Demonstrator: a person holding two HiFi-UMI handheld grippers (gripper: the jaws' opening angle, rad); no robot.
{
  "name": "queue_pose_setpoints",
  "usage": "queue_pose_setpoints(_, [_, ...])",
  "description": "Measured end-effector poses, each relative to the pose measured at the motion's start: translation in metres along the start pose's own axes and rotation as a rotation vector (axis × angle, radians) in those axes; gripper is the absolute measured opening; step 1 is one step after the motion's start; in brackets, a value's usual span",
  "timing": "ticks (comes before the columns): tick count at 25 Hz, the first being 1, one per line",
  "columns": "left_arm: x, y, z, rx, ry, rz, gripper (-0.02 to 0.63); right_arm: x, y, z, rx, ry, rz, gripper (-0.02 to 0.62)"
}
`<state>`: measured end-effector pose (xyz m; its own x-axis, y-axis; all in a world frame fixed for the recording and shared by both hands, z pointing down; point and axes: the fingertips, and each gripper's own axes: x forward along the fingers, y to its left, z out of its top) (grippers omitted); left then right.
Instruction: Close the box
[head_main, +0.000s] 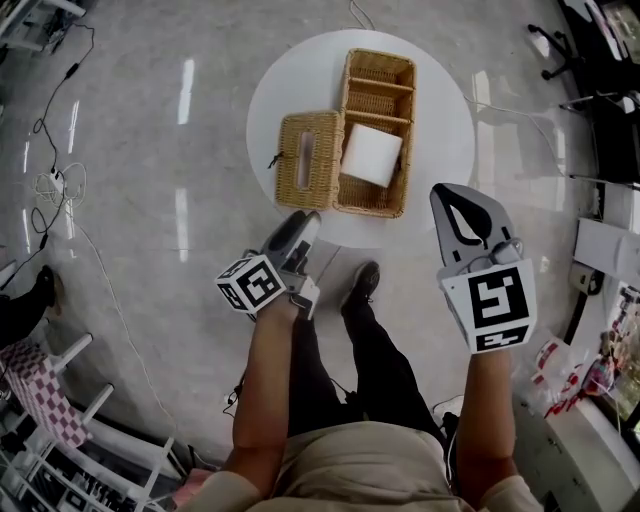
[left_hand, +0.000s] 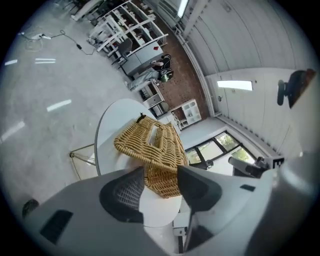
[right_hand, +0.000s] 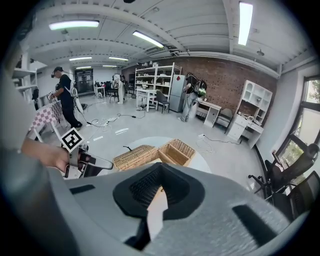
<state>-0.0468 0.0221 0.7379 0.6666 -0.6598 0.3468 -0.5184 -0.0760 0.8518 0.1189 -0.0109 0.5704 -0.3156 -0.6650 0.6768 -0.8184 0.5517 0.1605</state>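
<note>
A wicker box (head_main: 404, 130) stands on a round white table (head_main: 300, 80). Its hinged lid (head_main: 310, 160) lies flung open to the left, and a white block of tissue (head_main: 371, 154) sits inside. My left gripper (head_main: 303, 232) hangs just short of the table's near edge, below the lid, with its jaws open and empty. In the left gripper view the lid (left_hand: 150, 142) and box body (left_hand: 162, 184) show beyond the spread jaws (left_hand: 160, 172). My right gripper (head_main: 462, 212) hovers to the right of the box with its jaws together and nothing held. The right gripper view (right_hand: 159, 172) looks over the box (right_hand: 177, 151).
Cables (head_main: 55, 185) trail over the grey floor on the left. A checkered chair (head_main: 40, 385) stands at the lower left, an office chair (head_main: 560, 50) at the upper right. Cluttered white shelving (head_main: 600, 400) is on the right. A person (right_hand: 65, 97) stands far off.
</note>
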Motion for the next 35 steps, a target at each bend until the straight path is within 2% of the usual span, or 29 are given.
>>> queue_pose_setpoints(3, [0.006, 0.004, -0.002, -0.044, -0.017, -0.023, 0.181, 0.005, 0.002, -0.010, 0.001, 0.014, 0.002, -0.008])
queue_pose_setpoints(13, [0.009, 0.004, 0.007, -0.119, -0.049, -0.074, 0.179, 0.010, -0.002, -0.027, 0.013, 0.045, -0.002, -0.008])
queue_pose_setpoints(24, [0.002, -0.005, 0.029, 0.088, -0.088, -0.008, 0.155, 0.012, -0.008, -0.036, 0.027, 0.064, -0.004, -0.008])
queue_pose_setpoints(35, [-0.008, -0.045, 0.044, 0.413, -0.123, 0.005, 0.155, 0.008, -0.011, -0.043, 0.037, 0.077, -0.011, -0.008])
